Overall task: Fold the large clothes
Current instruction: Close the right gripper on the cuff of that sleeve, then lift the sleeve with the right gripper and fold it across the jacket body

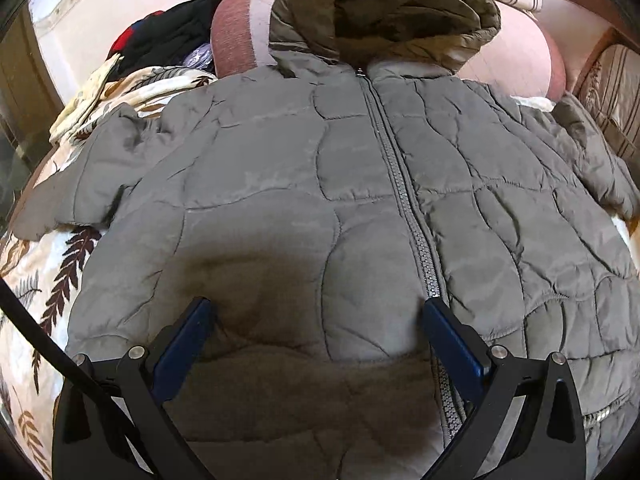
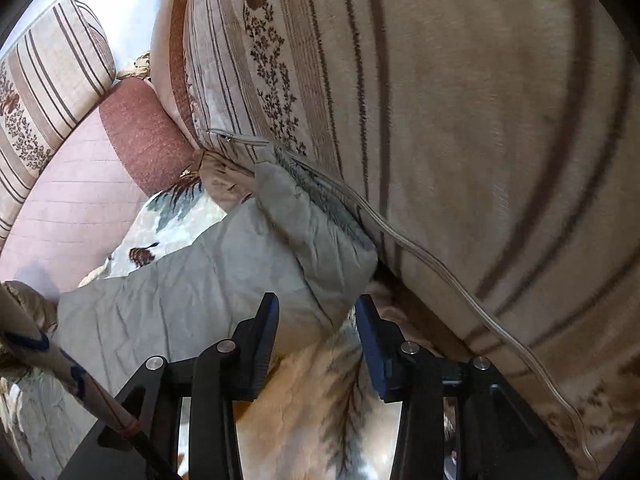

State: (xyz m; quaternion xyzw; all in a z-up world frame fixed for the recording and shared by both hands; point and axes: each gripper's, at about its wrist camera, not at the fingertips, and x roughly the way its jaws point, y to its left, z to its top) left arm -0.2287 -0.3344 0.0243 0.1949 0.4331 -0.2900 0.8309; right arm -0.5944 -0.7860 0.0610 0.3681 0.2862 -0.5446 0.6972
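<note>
With jacket (image 1: 320, 200) flat on leaf-print bedspread (image 1: 36, 280), zipped, left gripper (image 1: 316, 312) spread wide over near hem, grasping nothing. Right gripper (image 2: 316, 308) part-closed around sleeve cuff (image 2: 320, 248), pads not pressing. Hood (image 1: 384, 12) far, by striped cushion (image 2: 480, 120).

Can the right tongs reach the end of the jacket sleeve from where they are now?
Probably yes. The right tongs stand open right at the sleeve cuff, and nothing lies between them. The striped cushion presses close beside the cuff, so space on that side is tight.
</note>
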